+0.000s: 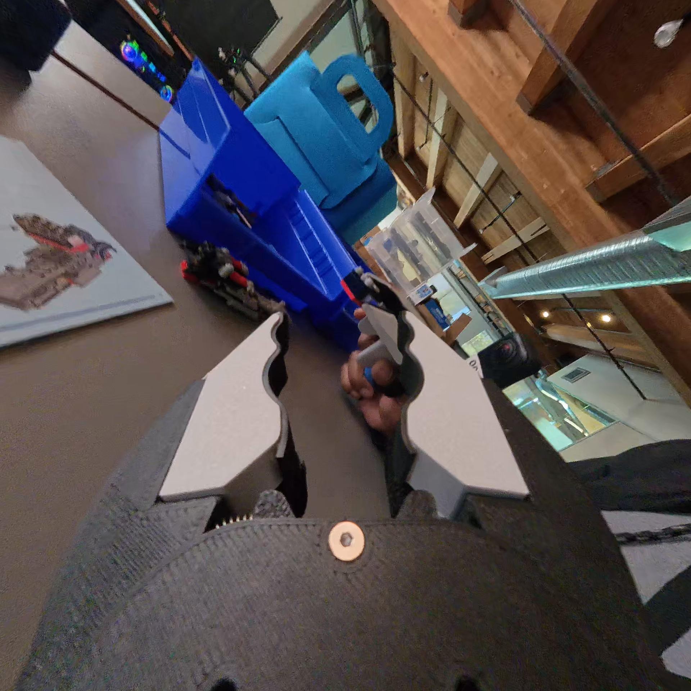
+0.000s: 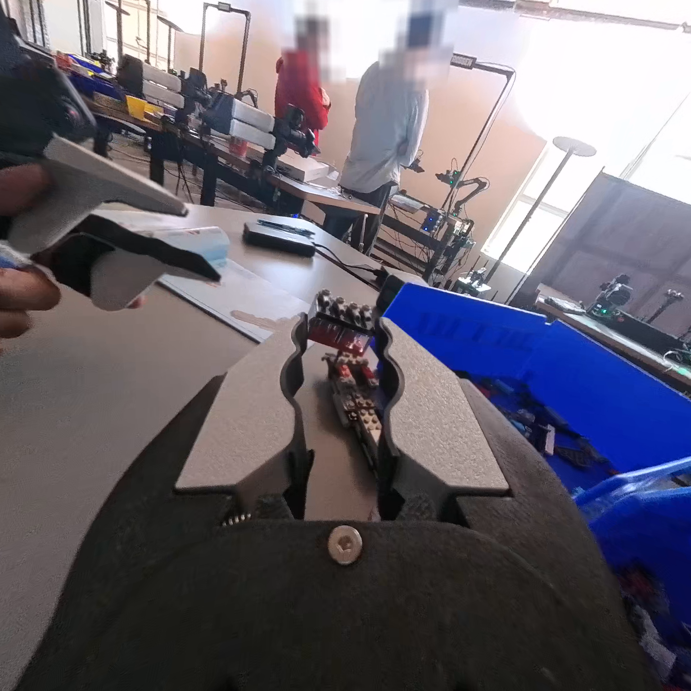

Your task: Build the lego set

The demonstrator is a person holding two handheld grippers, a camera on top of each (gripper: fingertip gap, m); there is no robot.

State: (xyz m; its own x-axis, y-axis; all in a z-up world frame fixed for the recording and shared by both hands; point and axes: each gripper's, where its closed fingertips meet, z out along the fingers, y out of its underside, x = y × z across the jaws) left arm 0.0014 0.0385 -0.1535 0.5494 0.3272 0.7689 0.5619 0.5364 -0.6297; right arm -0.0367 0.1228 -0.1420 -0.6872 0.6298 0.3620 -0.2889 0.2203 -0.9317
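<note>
Currently the right tool (image 2: 339,329) is clamped on a small black-and-red Lego sub-assembly (image 2: 342,321), held in the air above the partly built Lego model (image 2: 355,396), which lies on the counter (image 2: 112,392) just beside the blue parts bin (image 2: 523,359). By contrast, the left tool (image 1: 342,325) hovers off the counter with its jaws apart and nothing between them. Judged from this, the step in hand is attaching the sub-assembly; the next move calls for aligning its studs over the model and pressing down, with the left tool bracing the model.
</note>
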